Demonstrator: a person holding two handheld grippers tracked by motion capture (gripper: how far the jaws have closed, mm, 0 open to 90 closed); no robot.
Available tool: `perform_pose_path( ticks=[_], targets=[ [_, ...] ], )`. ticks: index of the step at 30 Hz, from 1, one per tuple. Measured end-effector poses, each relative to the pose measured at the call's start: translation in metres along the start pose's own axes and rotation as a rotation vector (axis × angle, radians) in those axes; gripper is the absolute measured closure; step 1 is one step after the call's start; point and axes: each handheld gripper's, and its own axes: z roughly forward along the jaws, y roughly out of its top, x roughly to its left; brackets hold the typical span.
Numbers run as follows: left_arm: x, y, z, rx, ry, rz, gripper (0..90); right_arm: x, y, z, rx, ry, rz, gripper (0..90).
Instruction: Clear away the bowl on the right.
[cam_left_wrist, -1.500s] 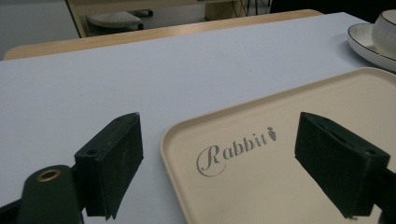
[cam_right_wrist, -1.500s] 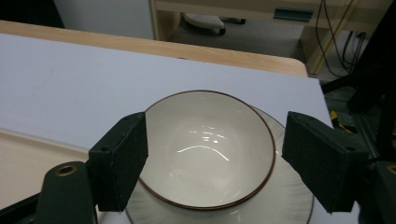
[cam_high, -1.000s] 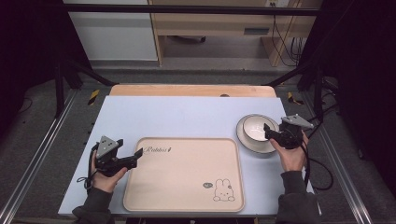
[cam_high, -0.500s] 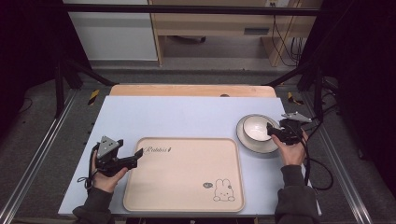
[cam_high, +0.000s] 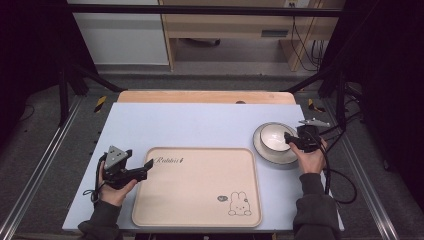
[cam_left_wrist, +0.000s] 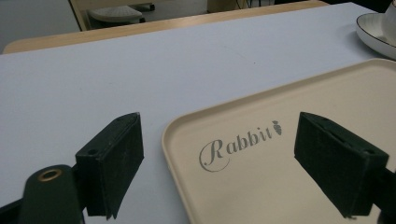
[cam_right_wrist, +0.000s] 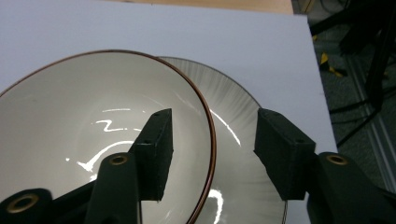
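Left gripper (cam_high: 148, 165) rests low at the near left of the pale blue table (cam_high: 200, 122), held in the person's left hand (cam_high: 112, 187), its jaws spread wide with nothing between them. In the left gripper view one jaw hangs over bare table and the other over the beige tray (cam_left_wrist: 299, 154), so the tray's far left corner sits in the gap, beside the printed word "Rabbit". The tray lies flat at the near middle of the table, with a small rabbit drawing (cam_high: 239, 205) near its right front corner. Just past the tray's far right corner stands a white bowl (cam_high: 274, 138) on a grey-rimmed plate (cam_high: 280, 156). The right gripper (cam_high: 290, 141), held in the right hand (cam_high: 310, 159), reaches the bowl from the right; its jaws stand apart and straddle the bowl's brown-edged rim (cam_right_wrist: 211, 135), one jaw inside the bowl, the other outside over the plate, not yet clamped on it.
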Motion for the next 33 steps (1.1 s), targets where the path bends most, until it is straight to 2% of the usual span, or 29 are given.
perform_pose_path(
  ticks=[2, 10, 15, 20, 24, 29, 33],
  targets=[
    [0.000, 0.000, 0.000, 0.000, 0.000, 0.000, 15.3, -0.002, 0.000, 0.003, 0.040, 0.020, 0.024, 49.5],
    [-0.003, 0.000, 0.000, -0.001, -0.006, 0.009, 15.3, -0.004, -0.002, 0.006, 0.090, 0.052, 0.037, 58.8],
    [-0.003, 0.000, 0.000, 0.001, -0.008, 0.009, 15.2, -0.005, -0.003, 0.010, 0.137, 0.076, 0.063, 64.5],
    [-0.004, 0.000, 0.000, 0.003, -0.009, 0.011, 15.3, -0.006, -0.003, 0.012, 0.144, 0.069, 0.069, 64.0],
    [-0.004, 0.000, 0.001, 0.003, -0.008, 0.011, 15.3, -0.007, -0.003, 0.013, 0.159, 0.079, 0.093, 63.1],
    [-0.004, 0.000, 0.001, 0.006, -0.007, 0.011, 15.4, -0.006, -0.002, 0.015, 0.180, 0.092, 0.113, 66.7],
    [-0.004, -0.001, 0.002, 0.007, -0.007, 0.010, 15.4, -0.004, -0.001, 0.016, 0.200, 0.086, 0.109, 68.5]
  ],
)
